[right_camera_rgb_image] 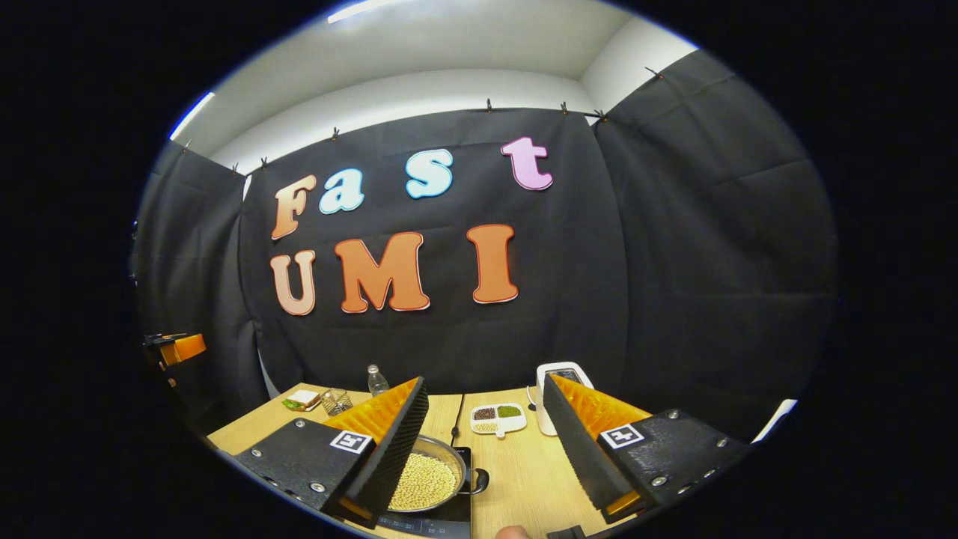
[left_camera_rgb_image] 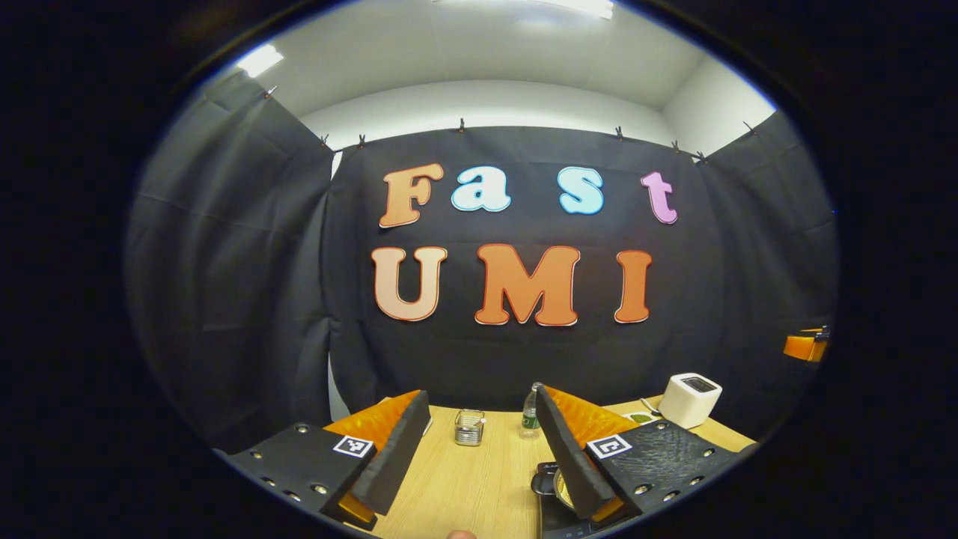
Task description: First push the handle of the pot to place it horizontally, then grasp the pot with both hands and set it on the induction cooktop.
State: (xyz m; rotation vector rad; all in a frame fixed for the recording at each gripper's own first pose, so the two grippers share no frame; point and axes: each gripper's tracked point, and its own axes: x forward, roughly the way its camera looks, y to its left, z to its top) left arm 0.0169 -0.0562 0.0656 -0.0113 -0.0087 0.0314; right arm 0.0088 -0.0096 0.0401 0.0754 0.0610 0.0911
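One pot (right_camera_rgb_image: pixel 428 479), a shallow metal one filled with pale yellow beans, sat on the black induction cooktop (right_camera_rgb_image: pixel 430 522) at the near edge of the wooden surface (right_camera_rgb_image: pixel 516 479) in the right gripper view. A dark handle (right_camera_rgb_image: pixel 479 480) stuck out from its right side, lying level over the cooktop's edge. The left finger of the right gripper (right_camera_rgb_image: pixel 486 449) hid the pot's left part; both fingers stood wide apart and held nothing, raised above the surface and clear of the pot. Beyond the pot, between the fingers, lay a small white divided dish (right_camera_rgb_image: pixel 498 418) with dark, green and pale grains, and just right of it stood a white boxy appliance (right_camera_rgb_image: pixel 557 378), partly hidden by the right finger. A black cable (right_camera_rgb_image: pixel 456 415) ran back from the cooktop toward the wall. Farther left were a clear plastic bottle (right_camera_rgb_image: pixel 376 380), a small wire basket (right_camera_rgb_image: pixel 337 400) and a flat white item with something green on it (right_camera_rgb_image: pixel 301 399).

In the left gripper view, the left gripper (left_camera_rgb_image: pixel 479 453) also had its fingers spread wide with nothing between them. Part of the pot (left_camera_rgb_image: pixel 557 486) and the cooktop (left_camera_rgb_image: pixel 557 524) showed at the bottom, mostly covered by the right finger. A glass jar with a metal clasp (left_camera_rgb_image: pixel 469 427) and the bottle (left_camera_rgb_image: pixel 531 412) stood on the surface (left_camera_rgb_image: pixel 464 486) between the fingers, and the white appliance (left_camera_rgb_image: pixel 690 399) stood to the right.
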